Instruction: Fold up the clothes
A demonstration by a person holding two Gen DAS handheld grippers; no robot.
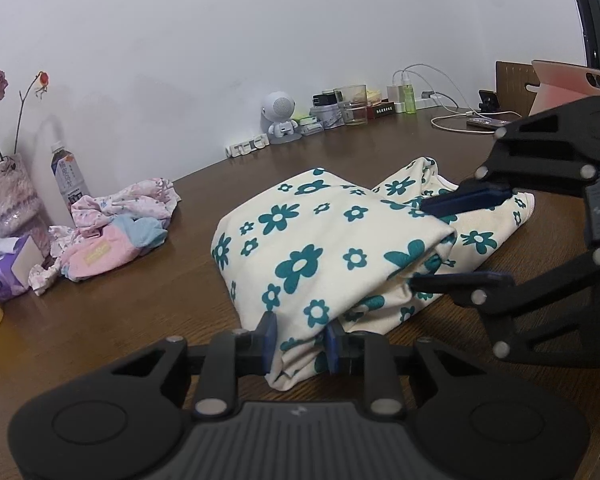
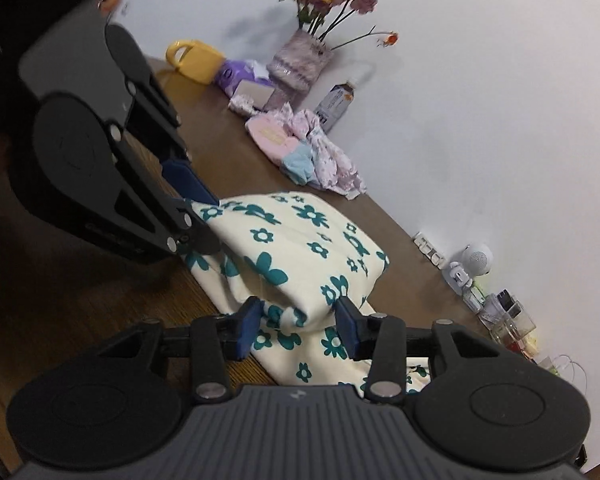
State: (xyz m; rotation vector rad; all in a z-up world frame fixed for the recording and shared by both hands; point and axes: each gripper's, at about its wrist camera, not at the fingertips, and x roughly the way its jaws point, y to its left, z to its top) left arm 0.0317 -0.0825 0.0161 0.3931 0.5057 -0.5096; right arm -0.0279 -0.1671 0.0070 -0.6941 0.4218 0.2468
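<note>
A: Left gripper [image 1: 298, 344] first?
B: Fingers [image 1: 267, 334] parted a little, one on each side of the near corner of the floral cloth [image 1: 300, 248]. Touching the fabric, but cannot tell if pinching it.

A: And the right gripper [image 2: 298, 326]?
B: Spread wide, fingers [image 2: 249, 326] around a thick fold at the other end of the cloth. Not closed on it. Seen from the left camera, one finger above the fold and one below.

A: Where is the cloth?
B: On the brown bench [image 1: 140, 312], folded over into a thick bundle, lower layer sticking out under the top one.

A: Further out?
B: Pile of pink clothes [image 1: 112, 232] well apart, to the left by the wall. Beside it a bottle [image 1: 69, 178], a vase [image 1: 10, 196] with dried roses, and a tissue pack [image 1: 6, 272]. Along the wall, a white robot figure [image 1: 279, 118] and jars [image 1: 354, 104].
</note>
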